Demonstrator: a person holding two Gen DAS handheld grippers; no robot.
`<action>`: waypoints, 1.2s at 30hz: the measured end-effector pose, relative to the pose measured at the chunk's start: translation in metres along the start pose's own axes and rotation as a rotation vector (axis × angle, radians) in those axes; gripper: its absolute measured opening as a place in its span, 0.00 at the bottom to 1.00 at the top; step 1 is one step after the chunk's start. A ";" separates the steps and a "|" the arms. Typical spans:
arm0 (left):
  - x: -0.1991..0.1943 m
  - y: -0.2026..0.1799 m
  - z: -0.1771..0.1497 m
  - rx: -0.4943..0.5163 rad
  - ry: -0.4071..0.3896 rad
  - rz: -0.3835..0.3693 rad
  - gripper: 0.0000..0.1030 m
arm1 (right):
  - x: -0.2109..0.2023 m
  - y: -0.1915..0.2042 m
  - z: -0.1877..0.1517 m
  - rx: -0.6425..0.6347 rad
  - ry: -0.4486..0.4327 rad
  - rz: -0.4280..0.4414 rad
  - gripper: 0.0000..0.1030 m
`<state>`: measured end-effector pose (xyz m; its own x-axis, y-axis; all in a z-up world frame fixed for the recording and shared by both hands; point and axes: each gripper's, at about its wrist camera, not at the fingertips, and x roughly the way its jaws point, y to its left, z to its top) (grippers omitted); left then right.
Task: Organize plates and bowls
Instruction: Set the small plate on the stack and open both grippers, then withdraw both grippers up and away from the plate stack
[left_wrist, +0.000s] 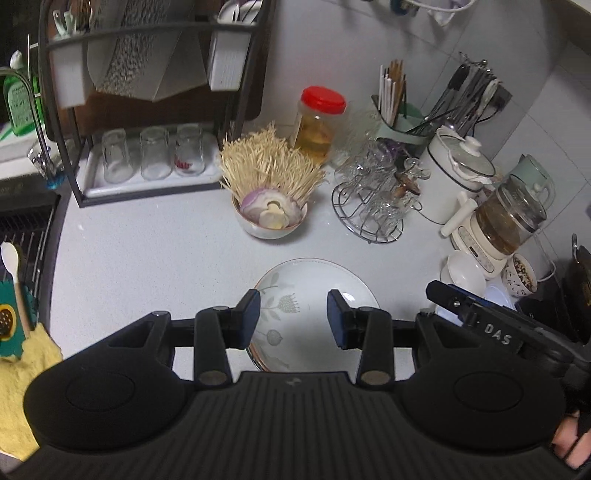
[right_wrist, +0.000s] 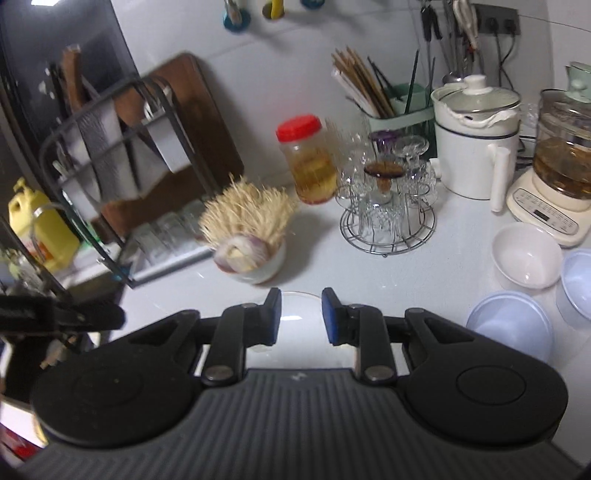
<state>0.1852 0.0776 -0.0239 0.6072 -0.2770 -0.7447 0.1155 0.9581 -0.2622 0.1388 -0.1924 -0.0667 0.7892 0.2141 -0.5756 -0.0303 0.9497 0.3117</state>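
A floral plate (left_wrist: 314, 280) lies on the white counter (left_wrist: 147, 258), apparently on top of a small stack of plates. My left gripper (left_wrist: 294, 314) hangs above it, open, with nothing between its fingers. In the right wrist view the plate (right_wrist: 299, 306) shows pale under my right gripper (right_wrist: 297, 315), whose jaws stand a little apart and hold nothing. A white bowl (right_wrist: 526, 256) and two pale blue bowls (right_wrist: 509, 325) (right_wrist: 578, 280) sit to the right. The right gripper's body (left_wrist: 480, 317) also shows at the right of the left wrist view.
Behind the plate stands a bowl of onion and toothpicks (left_wrist: 271, 218). A black dish rack with upturned glasses (left_wrist: 147, 158) is at back left. A red-lidded jar (left_wrist: 319, 122), wire glass holder (left_wrist: 369, 206), white pot (left_wrist: 454, 177) and kettle (left_wrist: 509, 214) crowd the back right. The sink (left_wrist: 22, 221) lies left.
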 end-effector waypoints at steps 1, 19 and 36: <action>-0.006 0.001 -0.003 0.006 -0.004 -0.006 0.43 | -0.008 0.004 -0.002 -0.002 -0.008 -0.001 0.26; -0.033 0.012 -0.064 0.095 0.031 -0.135 0.43 | -0.072 0.042 -0.060 0.026 -0.021 -0.126 0.26; 0.012 -0.049 -0.062 0.171 0.078 -0.182 0.43 | -0.074 -0.027 -0.062 0.124 -0.039 -0.208 0.27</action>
<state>0.1381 0.0229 -0.0580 0.5025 -0.4444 -0.7416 0.3524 0.8886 -0.2937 0.0439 -0.2193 -0.0792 0.7939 0.0055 -0.6080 0.2090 0.9365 0.2814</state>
